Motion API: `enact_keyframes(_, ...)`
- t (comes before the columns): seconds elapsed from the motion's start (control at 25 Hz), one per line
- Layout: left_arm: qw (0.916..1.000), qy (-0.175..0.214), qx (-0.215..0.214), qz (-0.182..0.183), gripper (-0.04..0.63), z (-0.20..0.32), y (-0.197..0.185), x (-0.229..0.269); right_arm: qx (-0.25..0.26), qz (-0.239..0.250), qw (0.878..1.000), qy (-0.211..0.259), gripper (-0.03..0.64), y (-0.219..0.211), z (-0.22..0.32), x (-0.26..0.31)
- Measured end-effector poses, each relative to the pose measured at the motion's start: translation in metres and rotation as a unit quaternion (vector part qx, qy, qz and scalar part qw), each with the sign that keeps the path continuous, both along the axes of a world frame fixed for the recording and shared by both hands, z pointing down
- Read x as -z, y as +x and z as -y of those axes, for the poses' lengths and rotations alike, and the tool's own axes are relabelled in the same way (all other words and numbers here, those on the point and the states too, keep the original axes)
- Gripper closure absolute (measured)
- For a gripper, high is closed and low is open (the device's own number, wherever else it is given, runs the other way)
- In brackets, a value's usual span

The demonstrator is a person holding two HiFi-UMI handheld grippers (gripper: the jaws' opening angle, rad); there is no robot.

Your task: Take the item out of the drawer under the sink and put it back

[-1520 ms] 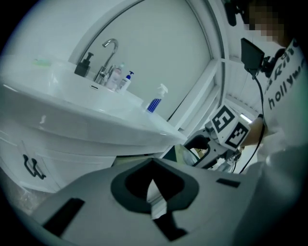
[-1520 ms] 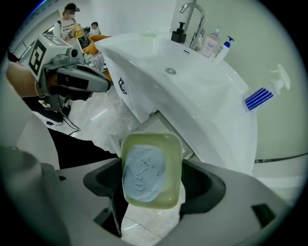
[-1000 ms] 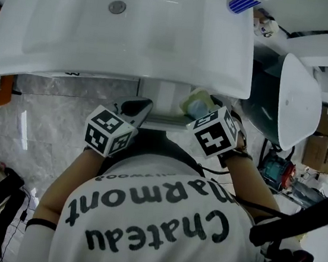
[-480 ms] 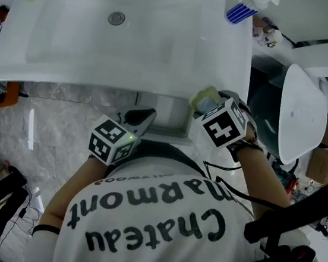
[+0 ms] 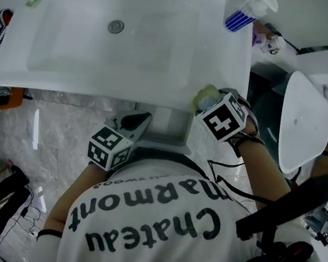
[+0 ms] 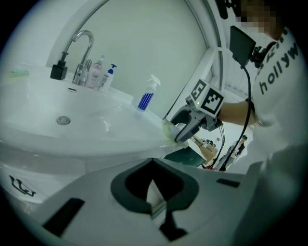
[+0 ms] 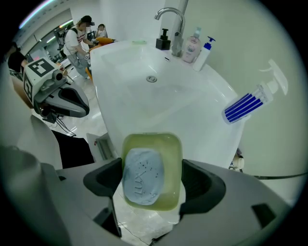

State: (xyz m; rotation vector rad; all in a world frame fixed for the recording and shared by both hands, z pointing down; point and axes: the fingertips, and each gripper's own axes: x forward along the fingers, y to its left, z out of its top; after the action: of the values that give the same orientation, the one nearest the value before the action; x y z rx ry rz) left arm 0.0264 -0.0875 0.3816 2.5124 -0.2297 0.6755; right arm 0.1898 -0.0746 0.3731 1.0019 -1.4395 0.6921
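Right tongs (image 7: 152,178) around soap dish (image 7: 174,146).

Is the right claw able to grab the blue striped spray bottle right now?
Probably not: the right claw is shut on the soap dish, so its jaws are full, though nothing blocks the spray bottle.

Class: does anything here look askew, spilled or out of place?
Nothing spilled or broken. One oddity: crumpled clear plastic hangs beneath the soap dish held in the jaws of the right gripper, before the sink.
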Motion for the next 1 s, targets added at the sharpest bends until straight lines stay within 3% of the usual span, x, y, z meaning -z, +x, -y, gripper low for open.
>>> enact_keyframes(0.76, 0.9997, -0.004, 0.020, 0.015, 0.598, 0.008, 0.008, -0.007, -0.011, 0.052, 0.998, -0.014, 0.221, 0.013, 0.020, -0.002)
enact_keyframes(1.0, 0.9995, -0.008, 0.023, 0.018, 0.598, 0.008, 0.007, -0.009, 0.009, 0.044, 0.999, -0.005, 0.222, 0.014, 0.032, -0.007)
